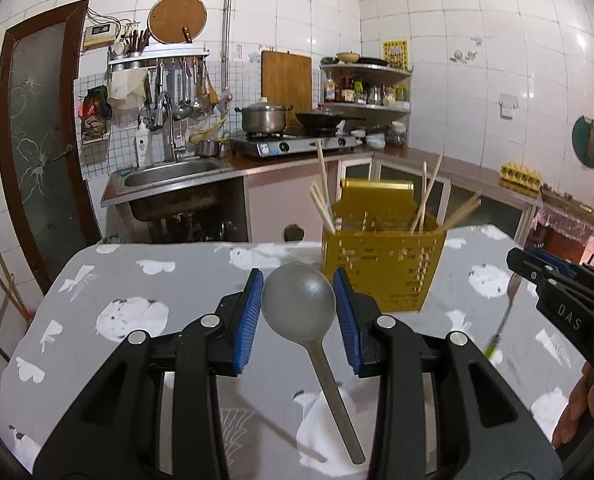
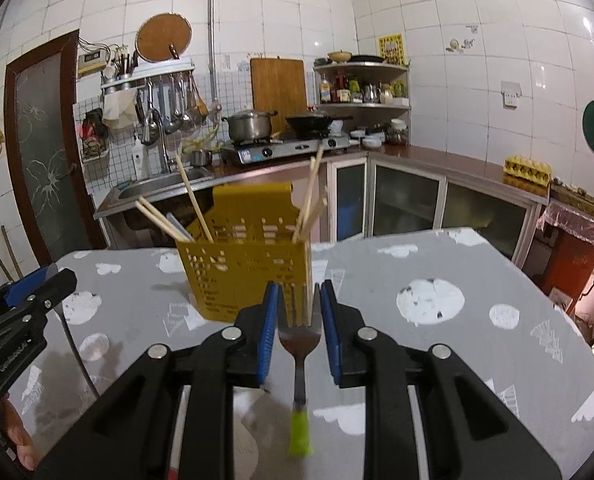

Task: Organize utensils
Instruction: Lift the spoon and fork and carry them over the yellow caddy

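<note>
1. Spoon (image 1: 299, 300) clamped at its bowl by left gripper (image 1: 299, 312), handle hanging toward camera; yellow caddy (image 1: 381, 264) just beyond, right.
2. Fork (image 2: 299, 344) pinched at its head in right gripper (image 2: 299, 316); caddy directly ahead.
3. Risk: round bowl may slip from pads; chopsticks (image 2: 193, 196) may block entry.

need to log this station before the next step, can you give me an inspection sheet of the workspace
surface: table under a grey cloth with white prints.
job's things: yellow caddy upright on the table, chopsticks leaning out of it; spoon and green-handled fork are both held.
clutter: nothing seen on the table.
grippers: left gripper closed on the spoon bowl, handle pointing back; right gripper closed on the fork head, tines forward.
cables: wires by the wall box near the door.
surroundings: sink, stove with pot and wok, corner shelf.
</note>
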`<state>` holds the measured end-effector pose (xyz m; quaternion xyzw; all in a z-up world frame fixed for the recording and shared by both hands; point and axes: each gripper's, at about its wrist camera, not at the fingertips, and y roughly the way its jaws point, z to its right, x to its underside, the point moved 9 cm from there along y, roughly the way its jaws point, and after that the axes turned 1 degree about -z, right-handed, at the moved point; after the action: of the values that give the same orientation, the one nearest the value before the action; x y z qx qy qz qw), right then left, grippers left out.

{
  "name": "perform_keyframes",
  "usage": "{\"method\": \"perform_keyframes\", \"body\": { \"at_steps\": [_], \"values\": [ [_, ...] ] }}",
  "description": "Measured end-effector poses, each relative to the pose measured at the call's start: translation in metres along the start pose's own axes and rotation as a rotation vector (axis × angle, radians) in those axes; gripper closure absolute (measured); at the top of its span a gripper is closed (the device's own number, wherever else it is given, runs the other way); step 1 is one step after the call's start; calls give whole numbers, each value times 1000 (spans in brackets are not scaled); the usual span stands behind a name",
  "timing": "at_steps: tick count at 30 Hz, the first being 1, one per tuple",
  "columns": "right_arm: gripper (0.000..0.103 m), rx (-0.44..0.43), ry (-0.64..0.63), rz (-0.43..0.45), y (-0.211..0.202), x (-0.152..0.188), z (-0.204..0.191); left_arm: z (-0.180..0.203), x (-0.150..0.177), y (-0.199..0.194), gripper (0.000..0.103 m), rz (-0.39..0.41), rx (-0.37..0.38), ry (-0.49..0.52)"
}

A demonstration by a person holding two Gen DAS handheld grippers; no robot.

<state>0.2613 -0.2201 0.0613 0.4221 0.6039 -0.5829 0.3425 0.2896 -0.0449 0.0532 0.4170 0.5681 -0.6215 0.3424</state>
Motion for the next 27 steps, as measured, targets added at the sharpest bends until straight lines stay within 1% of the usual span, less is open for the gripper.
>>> {"method": "perform_keyframes", "body": {
  "at_steps": [8, 14, 17, 23, 27],
  "values": [
    [81, -12, 5, 39, 5, -28, -4, 4, -40, -3, 68, 81, 5, 2],
    [81, -22, -8, 56, 10, -49, -9, 6, -68, 1, 68, 115, 11, -5],
    [81, -25, -13, 73, 9, -63, -10, 10, -79, 2, 68, 137, 7, -2],
    [81, -35, -14, 113, 7, -95, -11, 8, -116, 6, 68, 181, 15, -24],
    [81, -59, -7, 139, 8, -123, -15, 8, -143, 11, 68, 229, 10, -27]
  ]
}}
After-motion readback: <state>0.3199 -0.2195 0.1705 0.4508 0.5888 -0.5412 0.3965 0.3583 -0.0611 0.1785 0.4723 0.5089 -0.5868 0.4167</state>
